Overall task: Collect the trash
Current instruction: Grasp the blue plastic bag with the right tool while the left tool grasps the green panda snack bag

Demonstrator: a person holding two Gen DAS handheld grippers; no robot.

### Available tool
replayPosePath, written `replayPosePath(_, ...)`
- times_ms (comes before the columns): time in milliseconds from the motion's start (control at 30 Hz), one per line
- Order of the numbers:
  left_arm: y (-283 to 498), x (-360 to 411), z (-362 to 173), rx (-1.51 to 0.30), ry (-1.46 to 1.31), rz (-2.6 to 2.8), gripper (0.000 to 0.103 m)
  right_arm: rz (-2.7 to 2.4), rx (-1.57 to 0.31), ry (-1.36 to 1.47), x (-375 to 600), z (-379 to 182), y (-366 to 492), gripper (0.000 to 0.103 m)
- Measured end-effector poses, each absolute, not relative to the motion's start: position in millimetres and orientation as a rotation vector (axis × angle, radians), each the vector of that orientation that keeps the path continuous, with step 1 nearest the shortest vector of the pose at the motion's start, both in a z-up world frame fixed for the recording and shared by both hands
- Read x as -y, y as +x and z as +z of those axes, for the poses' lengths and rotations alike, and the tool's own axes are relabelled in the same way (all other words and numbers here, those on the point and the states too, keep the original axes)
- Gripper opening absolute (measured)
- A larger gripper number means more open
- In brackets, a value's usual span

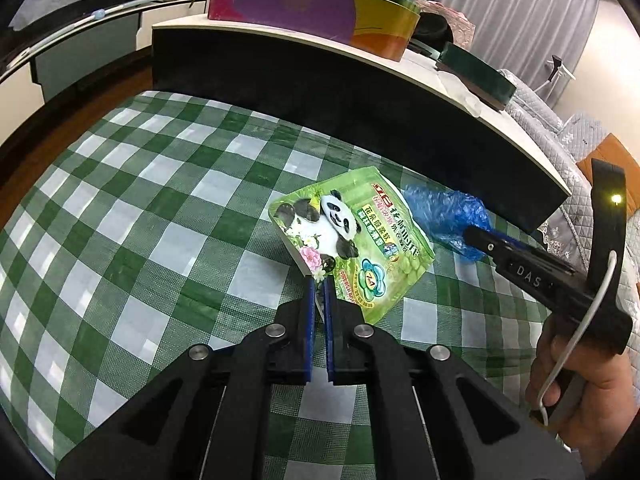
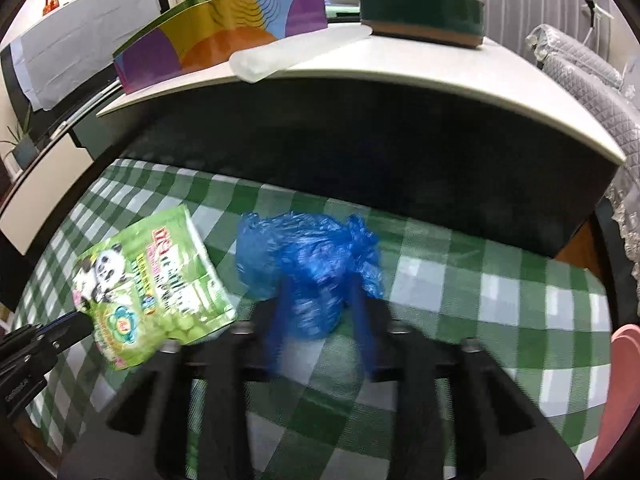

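- Left gripper [image 1: 319,280] is what I check first: my jaws are pinched together on the lower corner of the green panda packet [image 1: 352,240], whose edge runs between the blue pads.
- I see the packet tilted, its gripped corner raised, over the green-and-white checked cloth [image 1: 160,220].
- My right gripper [image 2: 320,300] is blurred in its own view; its blue fingers [image 2: 362,320] sit on either side of the crumpled blue plastic bag [image 2: 308,256], and from my left camera the gripper's tip is pressed into that bag, so I read it as clamped on the bag.
- That bag lies on the cloth just beside the packet, on its right as I look from either camera, near the dark front of the low white-topped table [image 2: 400,76].
- On the table I see a colourful box [image 1: 312,8] and a dark green box [image 2: 420,4].
- A hand [image 1: 580,392] holds the right gripper's handle at the right edge of my left view.
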State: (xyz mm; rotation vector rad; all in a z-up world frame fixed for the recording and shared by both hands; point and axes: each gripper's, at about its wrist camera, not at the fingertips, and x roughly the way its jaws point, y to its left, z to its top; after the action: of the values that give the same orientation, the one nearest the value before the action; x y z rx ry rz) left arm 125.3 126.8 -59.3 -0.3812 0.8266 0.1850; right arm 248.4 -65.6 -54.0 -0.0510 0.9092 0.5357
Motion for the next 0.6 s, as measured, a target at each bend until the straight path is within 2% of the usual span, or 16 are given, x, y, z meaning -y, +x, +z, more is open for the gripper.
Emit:
replayPosePath(100,126.1,-121.8,-55.2,-0.817,-0.363,0.178,0.004,0.555,-0.899,-0.048,67.7,-48.7,240.6,0.004)
replayPosePath(600,100.0,-79.3,-9.2,-0.686,-0.240,0.076,0.000,0.453,-0.730,-0.009,162.2,38.0,163.1,0.003)
